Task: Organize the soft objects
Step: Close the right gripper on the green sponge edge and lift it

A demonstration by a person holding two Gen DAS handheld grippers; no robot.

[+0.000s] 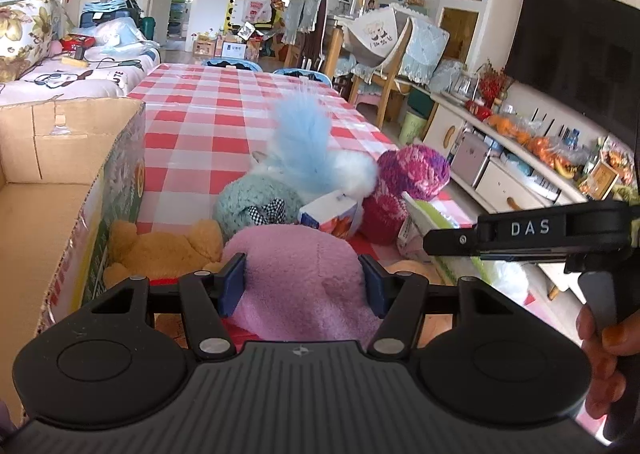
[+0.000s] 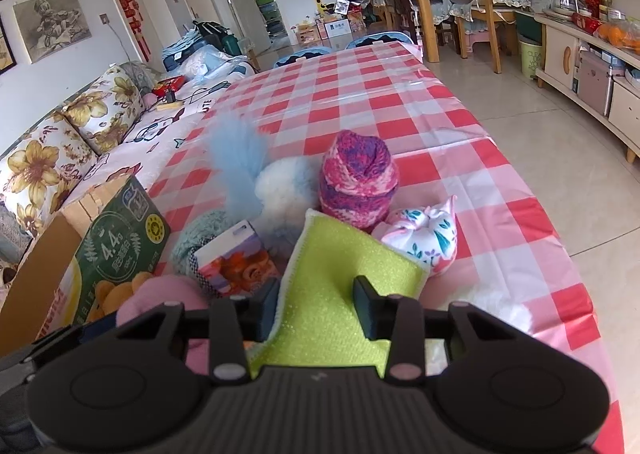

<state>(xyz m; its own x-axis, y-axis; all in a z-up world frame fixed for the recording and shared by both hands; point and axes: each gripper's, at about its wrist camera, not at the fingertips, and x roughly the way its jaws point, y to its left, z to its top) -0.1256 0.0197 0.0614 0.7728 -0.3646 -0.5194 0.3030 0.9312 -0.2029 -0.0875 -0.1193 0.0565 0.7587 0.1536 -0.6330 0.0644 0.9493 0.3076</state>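
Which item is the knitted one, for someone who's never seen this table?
On the red-checked table, find the pile of soft things beside the cardboard box. At the pile's far side stands the knitted hat, right of the fluffy blue-white toy. Only it is chunky pink-and-purple yarn.

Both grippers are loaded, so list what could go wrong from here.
1. The left hand-held gripper straddles the bulky pink plush with its jaws wide; it may slip on the way to the cardboard box.
2. The right hand-held gripper pinches the green sponge near one end; it could sag and topple the tissue pack.
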